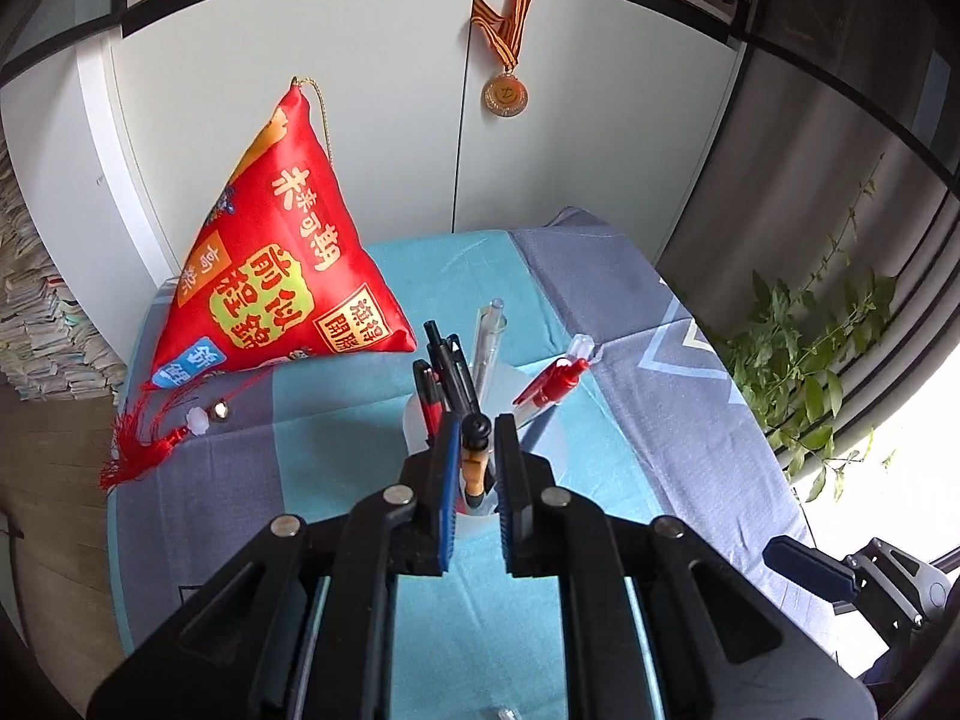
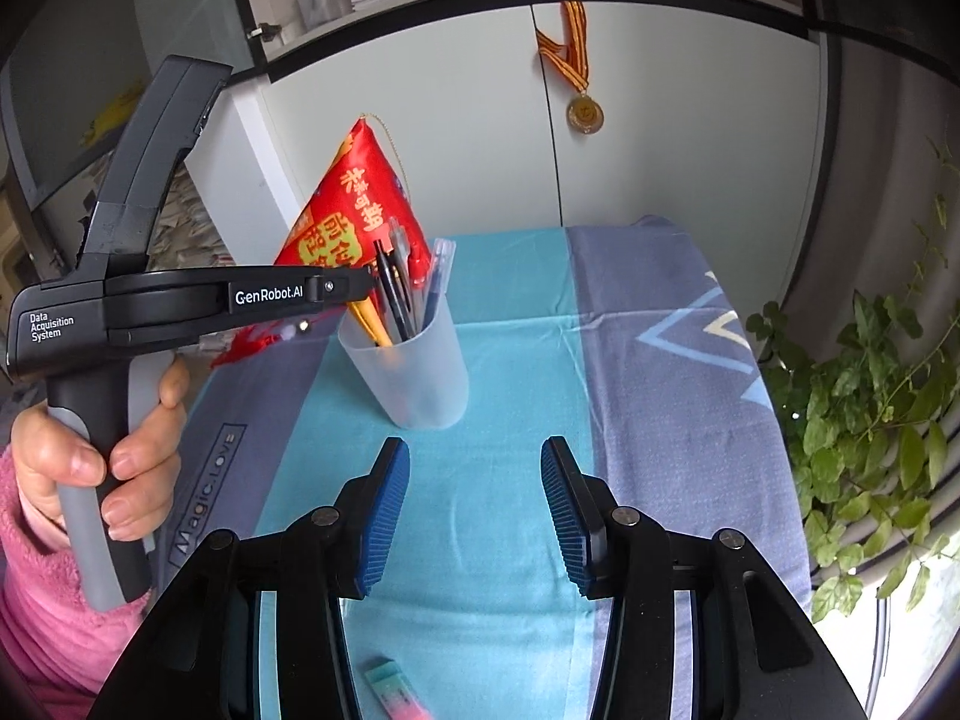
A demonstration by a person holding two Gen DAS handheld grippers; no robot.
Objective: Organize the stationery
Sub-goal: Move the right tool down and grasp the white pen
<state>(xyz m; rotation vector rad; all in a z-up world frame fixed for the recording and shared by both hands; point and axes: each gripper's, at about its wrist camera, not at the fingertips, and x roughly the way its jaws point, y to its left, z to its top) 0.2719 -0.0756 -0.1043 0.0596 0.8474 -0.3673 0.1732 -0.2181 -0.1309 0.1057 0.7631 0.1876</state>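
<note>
A translucent pen cup (image 2: 414, 369) stands on the blue cloth, holding several pens (image 2: 396, 294). My left gripper (image 1: 477, 438) is right above the cup (image 1: 474, 521), with its jaws narrowly apart around an orange pen (image 1: 472, 468) with a black top that stands in the cup; contact is not clear. In the right wrist view the left gripper's tip (image 2: 360, 287) is at the cup's left rim. My right gripper (image 2: 475, 456) is open and empty, just in front of the cup. A red pen (image 1: 549, 384) lies on the cloth behind the cup. An eraser (image 2: 396, 690) lies below the right gripper.
A red pyramid-shaped cushion (image 1: 282, 252) with a tassel (image 1: 144, 444) sits at the back left of the table. White cabinet doors (image 1: 390, 120) with a medal (image 1: 507, 95) stand behind. A green plant (image 2: 864, 420) is at the right. The table edge (image 1: 114, 516) drops off at the left.
</note>
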